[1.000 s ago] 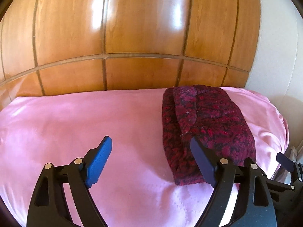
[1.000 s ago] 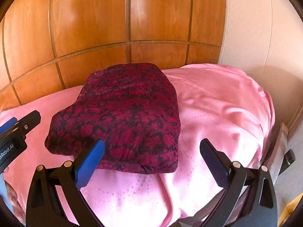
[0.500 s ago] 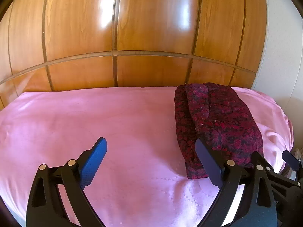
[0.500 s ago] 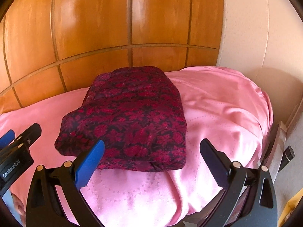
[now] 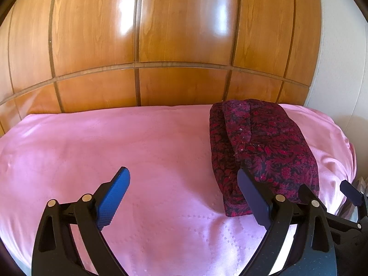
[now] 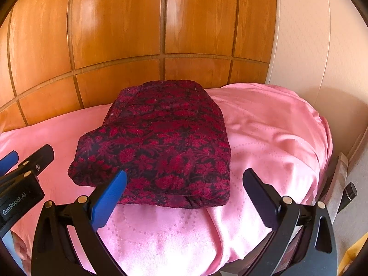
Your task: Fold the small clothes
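Observation:
A folded dark red and black floral garment [image 5: 264, 147] lies on the right part of the pink bedcover [image 5: 115, 142]. My left gripper [image 5: 181, 174] hovers open just left of its near edge, with only bedcover between the fingers; the right finger [image 5: 250, 195] overlaps the garment's near corner in the picture. In the right wrist view the garment [image 6: 165, 142] fills the middle. My right gripper [image 6: 184, 174] is held open in front of its near edge, nothing gripped. The left gripper's body [image 6: 23, 184] shows at the left edge.
A glossy wooden panelled wardrobe [image 5: 184, 46] rises right behind the bed. A pale wall [image 6: 310, 46] stands to the right. The bedcover [image 6: 276, 138] drops off at the bed's right edge [image 6: 326, 151]. Part of a hand [image 6: 20, 248] shows bottom left.
My left gripper's jaws have widened a little and it has shifted slightly left, away from the garment. The right gripper has eased back a touch. The garment lies still.

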Motion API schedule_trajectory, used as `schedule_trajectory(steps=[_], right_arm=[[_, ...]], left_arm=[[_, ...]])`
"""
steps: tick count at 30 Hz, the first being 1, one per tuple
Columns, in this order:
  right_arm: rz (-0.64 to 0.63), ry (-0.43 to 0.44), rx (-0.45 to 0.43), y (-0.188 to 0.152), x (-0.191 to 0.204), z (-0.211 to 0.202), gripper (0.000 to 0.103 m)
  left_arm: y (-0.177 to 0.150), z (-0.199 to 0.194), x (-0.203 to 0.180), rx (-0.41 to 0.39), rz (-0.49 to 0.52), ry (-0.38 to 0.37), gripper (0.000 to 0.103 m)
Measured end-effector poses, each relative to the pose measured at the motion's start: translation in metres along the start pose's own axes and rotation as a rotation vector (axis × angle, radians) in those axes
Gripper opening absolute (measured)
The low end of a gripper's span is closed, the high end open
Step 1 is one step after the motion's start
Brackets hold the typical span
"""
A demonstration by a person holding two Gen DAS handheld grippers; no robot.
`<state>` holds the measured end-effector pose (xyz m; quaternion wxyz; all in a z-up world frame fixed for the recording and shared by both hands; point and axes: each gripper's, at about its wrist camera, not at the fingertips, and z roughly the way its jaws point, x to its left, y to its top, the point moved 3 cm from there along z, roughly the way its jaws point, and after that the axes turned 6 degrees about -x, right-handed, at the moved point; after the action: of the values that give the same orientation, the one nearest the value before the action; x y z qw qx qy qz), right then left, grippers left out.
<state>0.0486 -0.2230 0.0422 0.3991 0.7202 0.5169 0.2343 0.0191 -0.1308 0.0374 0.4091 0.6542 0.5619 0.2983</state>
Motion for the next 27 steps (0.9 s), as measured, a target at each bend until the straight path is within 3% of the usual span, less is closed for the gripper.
schedule_trajectory(steps=[27], right_arm=[[0.011,0.012,0.014,-0.0040,-0.0026,0.0074,0.100]], left_arm=[[-0.0020,0.0006,-0.0072,0.012,0.018,-0.009,0.093]])
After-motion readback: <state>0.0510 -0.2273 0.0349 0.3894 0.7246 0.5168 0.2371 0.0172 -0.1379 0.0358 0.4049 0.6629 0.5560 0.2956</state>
